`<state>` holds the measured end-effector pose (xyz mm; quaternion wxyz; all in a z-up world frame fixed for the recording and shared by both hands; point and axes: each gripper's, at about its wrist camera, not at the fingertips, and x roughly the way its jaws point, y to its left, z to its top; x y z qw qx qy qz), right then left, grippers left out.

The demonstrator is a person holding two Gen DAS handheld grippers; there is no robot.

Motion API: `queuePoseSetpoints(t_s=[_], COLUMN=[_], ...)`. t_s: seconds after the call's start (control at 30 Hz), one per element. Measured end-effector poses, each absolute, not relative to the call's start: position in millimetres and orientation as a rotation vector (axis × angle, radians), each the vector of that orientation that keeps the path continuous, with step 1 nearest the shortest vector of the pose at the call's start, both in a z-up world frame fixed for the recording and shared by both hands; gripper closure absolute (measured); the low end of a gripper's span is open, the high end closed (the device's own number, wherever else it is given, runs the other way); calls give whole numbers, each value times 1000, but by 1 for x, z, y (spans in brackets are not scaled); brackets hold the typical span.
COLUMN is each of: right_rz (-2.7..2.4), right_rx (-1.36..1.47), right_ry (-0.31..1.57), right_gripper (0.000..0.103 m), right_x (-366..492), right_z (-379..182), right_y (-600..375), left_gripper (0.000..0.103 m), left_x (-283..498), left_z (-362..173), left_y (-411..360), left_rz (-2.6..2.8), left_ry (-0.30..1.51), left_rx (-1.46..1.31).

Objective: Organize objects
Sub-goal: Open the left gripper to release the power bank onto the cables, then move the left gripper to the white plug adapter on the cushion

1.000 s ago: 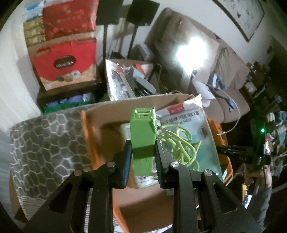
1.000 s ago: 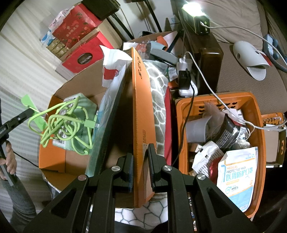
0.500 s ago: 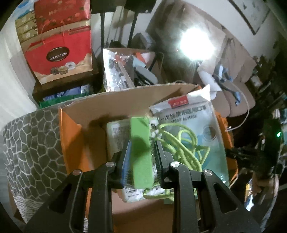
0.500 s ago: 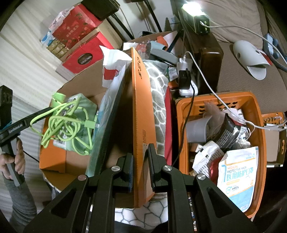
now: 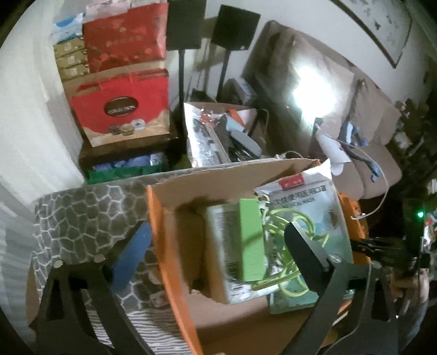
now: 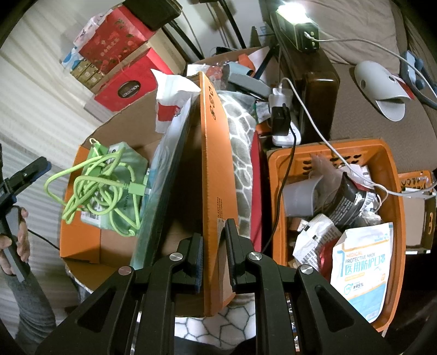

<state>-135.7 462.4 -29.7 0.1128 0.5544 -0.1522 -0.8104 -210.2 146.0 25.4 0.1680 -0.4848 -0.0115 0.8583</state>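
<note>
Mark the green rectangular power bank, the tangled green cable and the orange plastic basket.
green rectangular power bank (image 5: 250, 240), left wrist view, its broad face
tangled green cable (image 6: 90, 188), right wrist view, a loop
orange plastic basket (image 6: 396, 218), right wrist view, right rim

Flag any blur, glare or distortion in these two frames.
Left wrist: motion-blurred, the green block and box smeared; blown-out glare from the lamp; dim overall. Right wrist: sharp, evenly lit, only the lamp clipped. Both: strong fisheye bending and dark corners.
</note>
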Motion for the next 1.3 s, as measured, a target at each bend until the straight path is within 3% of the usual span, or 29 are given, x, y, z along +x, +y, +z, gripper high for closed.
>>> queuePoseSetpoints(t_s=[0.5,0.9,1.3], right_rz=[-2378,-2380,-2381], right_rx=[1626,1629,1636], right_ry=[-447,-451,-449], right_gripper=[90,90,90], right_x=[-136,-136,-134], right_z=[-30,-31,-34], right_y=[463,462,465], left_gripper=[0,0,1], left_x=[-207,-203,-178], left_z=[19,-29,-71], left_y=[75,8,13], left_rz=[2512,2528,2347], left_ry=[-107,-103,-72], left_rx=[-1422,-1556,-1457])
